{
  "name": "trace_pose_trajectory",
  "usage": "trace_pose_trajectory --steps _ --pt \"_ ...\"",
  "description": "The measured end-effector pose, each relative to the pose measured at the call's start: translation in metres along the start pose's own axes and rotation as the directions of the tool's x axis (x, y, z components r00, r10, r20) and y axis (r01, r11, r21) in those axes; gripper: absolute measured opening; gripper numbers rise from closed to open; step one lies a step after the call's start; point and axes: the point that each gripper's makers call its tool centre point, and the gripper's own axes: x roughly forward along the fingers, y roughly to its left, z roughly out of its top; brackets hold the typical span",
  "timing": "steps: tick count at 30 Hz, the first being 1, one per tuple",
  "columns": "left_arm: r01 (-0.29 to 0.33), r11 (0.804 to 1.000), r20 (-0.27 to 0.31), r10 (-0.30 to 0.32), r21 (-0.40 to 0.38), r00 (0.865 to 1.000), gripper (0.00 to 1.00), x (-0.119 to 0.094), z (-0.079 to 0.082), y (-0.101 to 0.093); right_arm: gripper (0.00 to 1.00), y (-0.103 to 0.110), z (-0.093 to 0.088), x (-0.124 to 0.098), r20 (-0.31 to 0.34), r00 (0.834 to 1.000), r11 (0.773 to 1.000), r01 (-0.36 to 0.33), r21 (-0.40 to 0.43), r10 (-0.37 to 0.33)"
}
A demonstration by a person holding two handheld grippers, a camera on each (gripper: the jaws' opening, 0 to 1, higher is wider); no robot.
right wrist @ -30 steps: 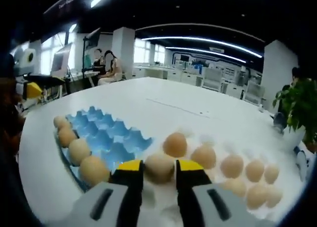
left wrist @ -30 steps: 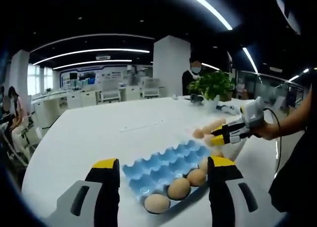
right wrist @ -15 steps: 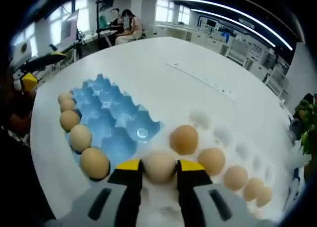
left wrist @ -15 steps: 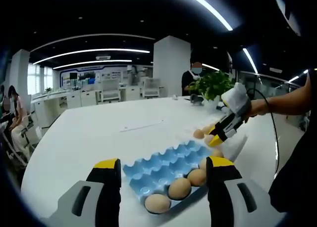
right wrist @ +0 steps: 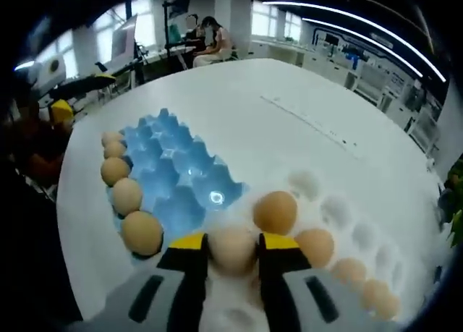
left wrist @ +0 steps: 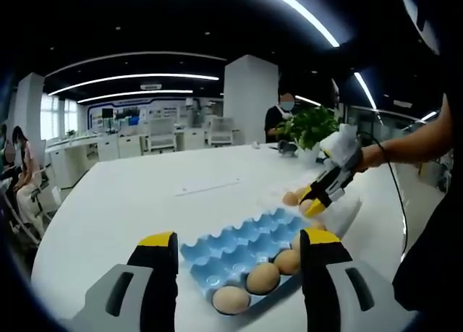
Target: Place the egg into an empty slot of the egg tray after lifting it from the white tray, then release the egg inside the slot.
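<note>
In the right gripper view my right gripper [right wrist: 233, 248] is shut on a pale egg [right wrist: 233, 247], held over the near edge of the white tray [right wrist: 340, 213]. The blue egg tray [right wrist: 176, 184] lies to the left, with several eggs [right wrist: 128, 196] along its near row and other slots bare. In the left gripper view my left gripper [left wrist: 239, 263] hangs open above the blue egg tray [left wrist: 239, 245], holding nothing. My right gripper [left wrist: 318, 200] reaches in from the right there, past the tray's far end.
More eggs [right wrist: 275, 211] sit in the white tray. A potted plant [left wrist: 309, 129] stands at the far end of the white table [left wrist: 145, 191]. A person [left wrist: 281, 115] stands behind it; others sit at far desks [right wrist: 210, 43]. A sleeve [left wrist: 427, 144] shows at right.
My right gripper has lifted and tipped with the egg in it, so the blue tray now sits more fully below. The left gripper has hardly moved.
</note>
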Motion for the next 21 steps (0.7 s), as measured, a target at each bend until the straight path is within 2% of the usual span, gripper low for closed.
trace_pose_trajectory --steps 3,4,6,7,12,17,21 --pt "-0.007 1.0 -0.01 0.007 0.006 1.0 0.68 -0.001 -0.003 0.002 0.27 -0.003 0.0 -0.001 0.013 1.0 0.999 0.003 0.04 -0.004" --pt "-0.015 1.0 -0.024 0.015 0.028 1.0 0.68 -0.001 -0.006 0.004 0.27 -0.003 0.001 -0.002 0.025 1.0 0.994 -0.001 0.114 -0.002" --pt "-0.016 0.999 -0.028 0.017 0.038 0.999 0.69 0.0 -0.007 0.005 0.26 -0.005 0.001 -0.005 0.035 0.999 0.993 -0.002 0.117 -0.002" --pt "-0.016 0.999 -0.031 0.017 0.041 0.999 0.7 0.0 -0.008 0.005 0.26 -0.004 0.003 -0.007 0.066 0.998 0.985 -0.011 0.174 0.0" --pt "-0.018 0.999 -0.036 0.019 0.043 0.999 0.69 0.0 -0.01 0.006 0.26 -0.009 0.009 -0.021 0.126 0.992 0.966 -0.016 0.258 -0.018" --pt "-0.014 0.999 -0.046 0.017 0.05 0.999 0.69 0.001 -0.014 0.007 0.26 -0.005 0.024 -0.032 0.204 0.979 0.949 -0.055 0.312 -0.011" --pt "-0.01 0.999 -0.047 0.013 0.052 0.999 0.69 0.002 -0.015 0.007 0.26 0.001 0.032 -0.03 0.211 0.977 0.956 -0.05 0.291 -0.013"
